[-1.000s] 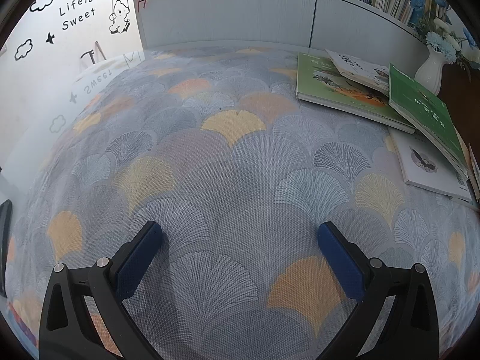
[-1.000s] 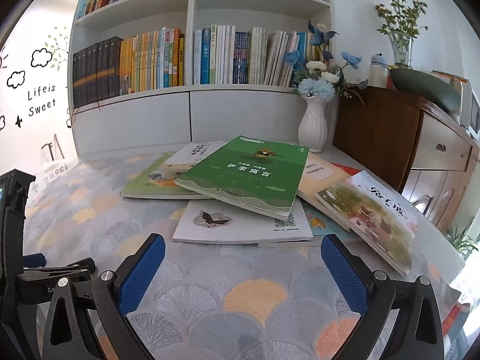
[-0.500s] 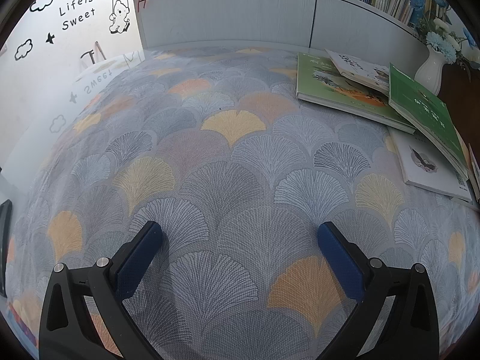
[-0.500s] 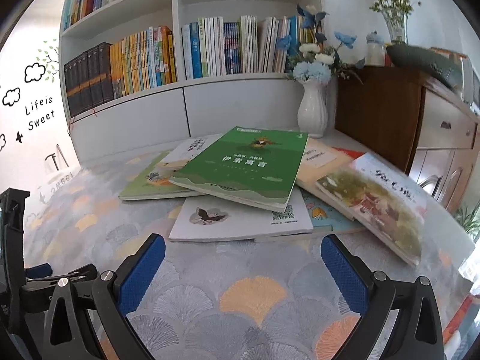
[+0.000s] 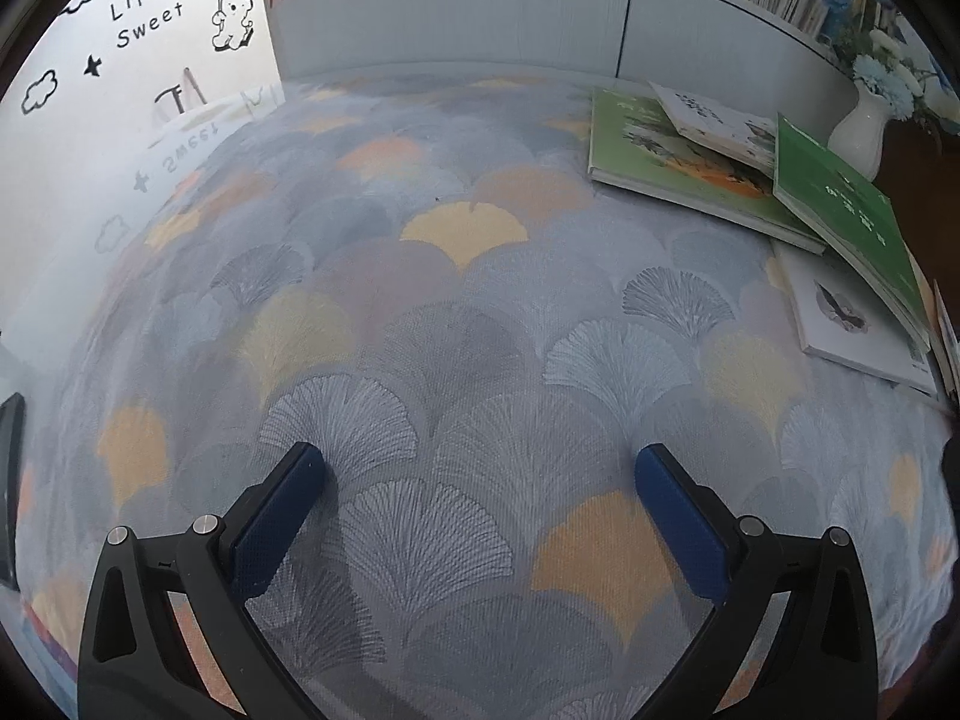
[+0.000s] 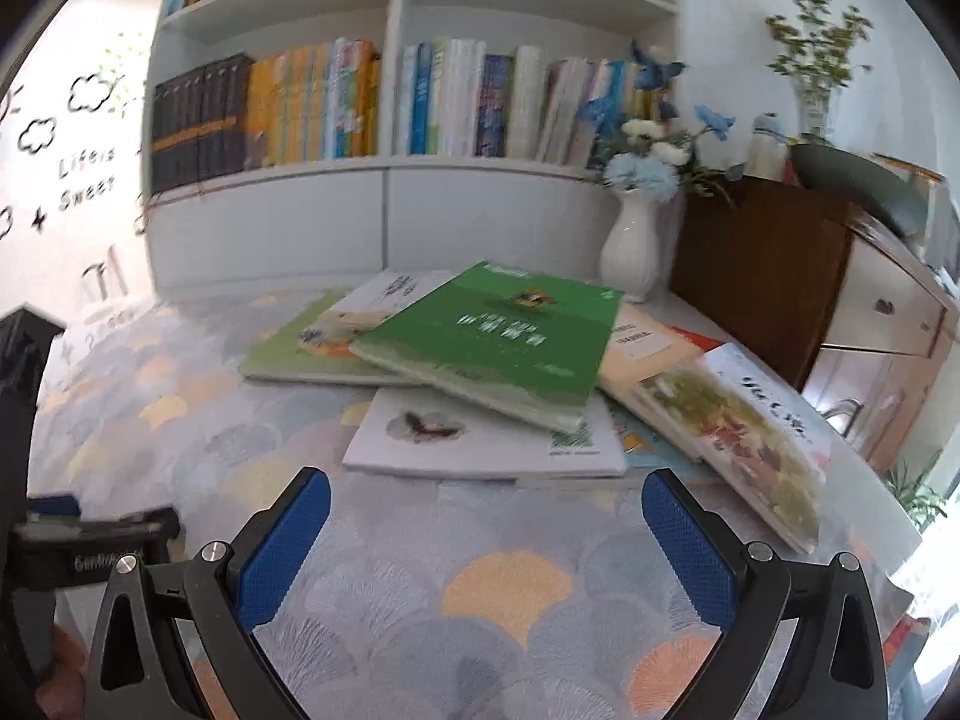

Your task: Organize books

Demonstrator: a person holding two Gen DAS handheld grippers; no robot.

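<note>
Fan-patterned grey and yellow tablecloth [image 6: 510, 588] is covered by scattered books, a dark green paperback book [image 6: 498, 336] lying topmost. Left gripper [image 5: 480, 480] and right gripper [image 6: 486, 504] are both held wide apart, with nothing between the blue pads.

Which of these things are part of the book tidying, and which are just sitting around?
Part of the job:
- green book atop the pile
- white book beneath it
- landscape-cover book
- bookshelf
- right gripper, fingers open

Just sitting around:
- white vase of flowers
- wooden cabinet
- patterned tablecloth
</note>
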